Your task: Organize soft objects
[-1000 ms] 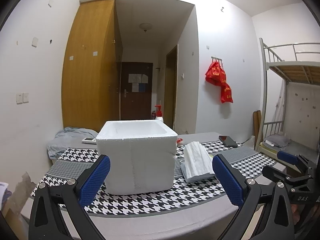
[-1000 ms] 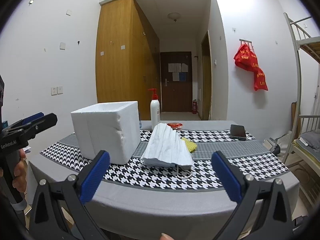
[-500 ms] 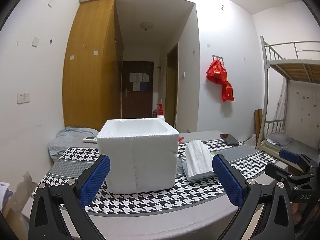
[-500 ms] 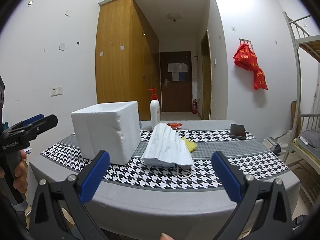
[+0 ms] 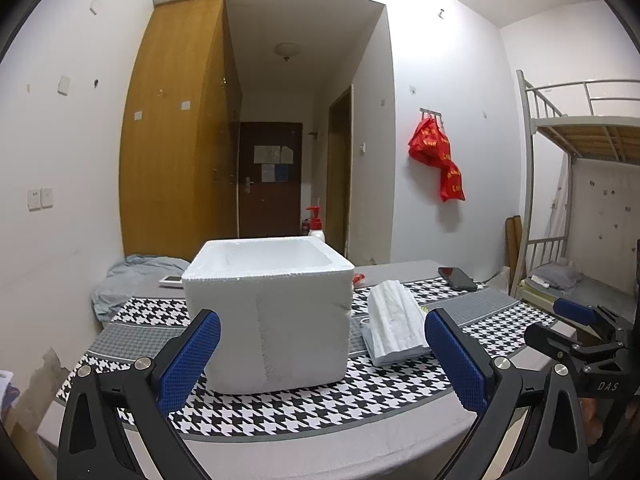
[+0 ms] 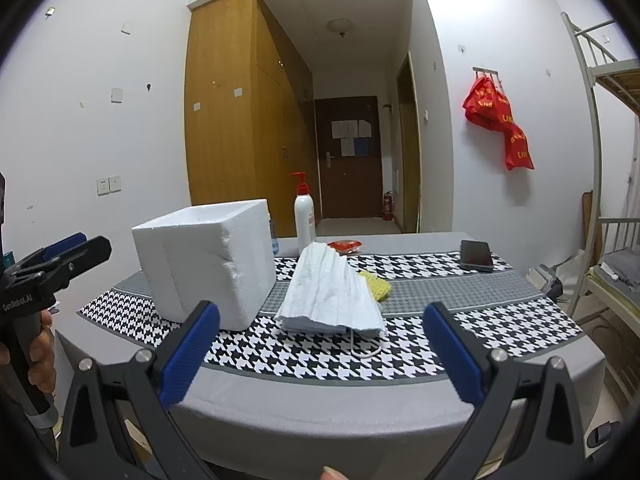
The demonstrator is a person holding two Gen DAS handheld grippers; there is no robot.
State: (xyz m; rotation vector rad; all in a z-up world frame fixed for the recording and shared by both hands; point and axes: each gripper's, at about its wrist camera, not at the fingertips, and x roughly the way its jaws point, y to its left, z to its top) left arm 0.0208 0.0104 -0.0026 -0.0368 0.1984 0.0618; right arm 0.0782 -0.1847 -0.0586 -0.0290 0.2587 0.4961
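Both claws are hanging wide open and empty, short of the surface's near edge. Left claw (image 5: 322, 358) is facing the white styrofoam box (image 5: 269, 312); right claw (image 6: 320, 352) is facing the stack of white pleated face masks (image 6: 330, 294).

Surface (image 6: 392, 408) is wearing a grey cover with black-and-white houndstooth bands. Box is sitting open-topped on the left part; its inside is mostly out of sight from both views. Mask stack is lying just beside the box on its right, not touching as far as the right view shows, with one ear loop (image 6: 366, 348) trailing toward the near edge.

A yellow knitted cloth (image 6: 378, 286) is peeking out from behind the masks, mostly hidden. A red packet (image 6: 345, 245) is sitting further back, partly blocked by the stack; print unreadable. White pump bottle with red nozzle (image 6: 304, 220) is standing behind the box; label too small to read. Dark phone (image 6: 476, 255) is lying face up at the far right.

Readable text: "GenRobot.AI" on the left unit's body in the right view, "DAS" on the right unit's body in the left view. Red bags (image 6: 498, 120) are hanging on the wall, yellow lettering illegible.
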